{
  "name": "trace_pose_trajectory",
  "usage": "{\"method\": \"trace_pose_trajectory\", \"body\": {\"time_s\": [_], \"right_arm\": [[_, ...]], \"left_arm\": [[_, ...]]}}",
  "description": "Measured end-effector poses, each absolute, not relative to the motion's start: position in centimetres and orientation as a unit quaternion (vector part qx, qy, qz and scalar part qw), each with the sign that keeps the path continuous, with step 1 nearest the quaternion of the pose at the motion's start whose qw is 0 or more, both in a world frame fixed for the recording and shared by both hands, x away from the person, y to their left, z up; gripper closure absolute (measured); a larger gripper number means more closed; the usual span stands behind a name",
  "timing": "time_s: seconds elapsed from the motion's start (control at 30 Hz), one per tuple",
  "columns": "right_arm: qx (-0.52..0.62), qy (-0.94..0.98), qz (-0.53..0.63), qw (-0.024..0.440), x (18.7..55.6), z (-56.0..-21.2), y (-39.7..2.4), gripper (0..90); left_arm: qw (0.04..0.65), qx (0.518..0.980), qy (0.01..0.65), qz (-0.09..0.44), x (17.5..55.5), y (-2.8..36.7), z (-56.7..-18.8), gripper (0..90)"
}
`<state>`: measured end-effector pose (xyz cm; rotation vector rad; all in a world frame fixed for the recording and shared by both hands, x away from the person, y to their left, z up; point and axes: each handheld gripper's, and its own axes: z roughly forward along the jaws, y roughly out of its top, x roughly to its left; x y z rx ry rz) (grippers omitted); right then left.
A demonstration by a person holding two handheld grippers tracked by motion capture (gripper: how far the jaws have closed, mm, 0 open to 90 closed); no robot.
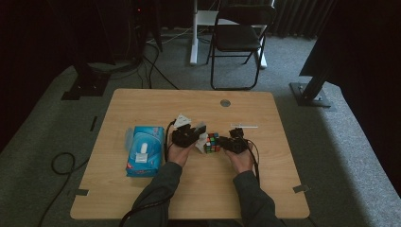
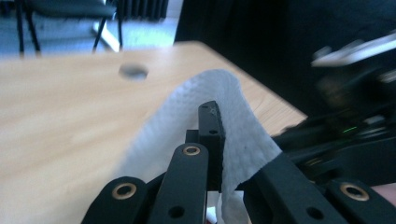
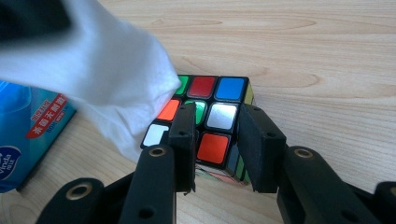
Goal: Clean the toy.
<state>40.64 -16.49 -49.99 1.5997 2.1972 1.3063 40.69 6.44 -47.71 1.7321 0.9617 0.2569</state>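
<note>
Wiping of puzzle cube (image 3: pixel 205 126) getting under way: wipe (image 2: pixel 205 135) already out of pack, cloth hanging over cube's near corner; most faces apparently awaiting wiping
Left gripper (image 1: pixel 185 134) pinching wipe, jaws fully together on thin sheet
Right gripper (image 3: pixel 217 140) clamping cube from both sides, holding it at table (image 1: pixel 156 101) centre
Cube: hard glossy plastic, square coloured stickers
Wipe: soft, white, dimpled, draping
Wipe pack (image 1: pixel 144 150): blue crinkly film, lying left of cube

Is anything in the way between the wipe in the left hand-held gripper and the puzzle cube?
Nothing visible. The left hand-held gripper pinches the white wipe, which already hangs against the cube; the right hand-held gripper grips the cube's far sides.
</note>
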Motion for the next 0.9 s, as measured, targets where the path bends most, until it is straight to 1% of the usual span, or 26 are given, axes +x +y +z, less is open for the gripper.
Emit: {"method": "trace_pose_trajectory", "body": {"time_s": [0.03, 0.13, 0.27, 0.33, 0.53, 0.67, 0.77, 0.9], "right_arm": [[0.529, 0.727, 0.432, 0.063, 40.6, -50.0, -16.5, 67.5], [0.529, 0.727, 0.433, 0.063, 40.6, -50.0, -16.5, 67.4], [0.529, 0.727, 0.433, 0.063, 40.6, -50.0, -16.5, 67.4], [0.528, 0.727, 0.433, 0.064, 40.6, -50.0, -16.5, 67.4], [0.529, 0.727, 0.433, 0.065, 40.6, -50.0, -16.5, 67.3], [0.528, 0.728, 0.433, 0.066, 40.6, -50.0, -16.5, 67.2], [0.528, 0.728, 0.433, 0.066, 40.6, -50.0, -16.5, 67.2], [0.527, 0.729, 0.432, 0.067, 40.6, -50.0, -16.5, 67.0]], "left_arm": [[0.534, 0.729, 0.418, 0.096, 41.0, 6.5, -48.5, 88.8], [0.515, 0.733, 0.437, 0.084, 41.4, 6.5, -50.3, 88.2], [0.491, 0.743, 0.448, 0.077, 41.6, 6.3, -51.9, 83.6], [0.473, 0.754, 0.446, 0.09, 41.5, 6.2, -52.3, 80.4], [0.42, 0.774, 0.455, 0.132, 41.3, 6.2, -52.8, 62.1], [0.391, 0.791, 0.451, 0.138, 41.2, 6.1, -53.3, 52.1], [0.371, 0.801, 0.445, 0.152, 41.1, 5.6, -53.8, 46.8], [0.347, 0.813, 0.433, 0.176, 41.0, 4.9, -53.9, 45.0]]}}
